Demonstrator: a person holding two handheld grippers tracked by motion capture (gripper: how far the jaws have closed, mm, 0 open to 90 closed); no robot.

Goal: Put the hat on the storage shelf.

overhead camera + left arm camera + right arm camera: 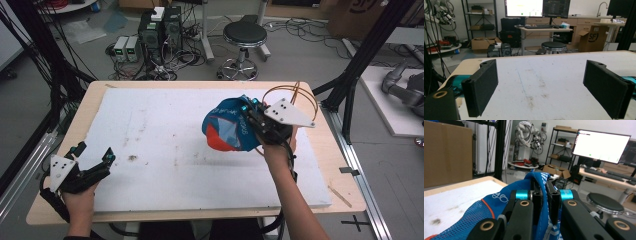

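Aloft, blue mesh bag (227, 129) pinched in right gripper (248, 107)

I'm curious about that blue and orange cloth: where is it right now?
In the high view the blue and orange cloth hangs over the right side of the white board, pinched in the right tongs, far from the left tongs.

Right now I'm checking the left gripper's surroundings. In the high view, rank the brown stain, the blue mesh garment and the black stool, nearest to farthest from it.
1. Brown stain, just right of the left gripper.
2. Blue mesh garment, across the foam board, clamped in the right gripper.
3. Black stool, on the floor beyond the table.
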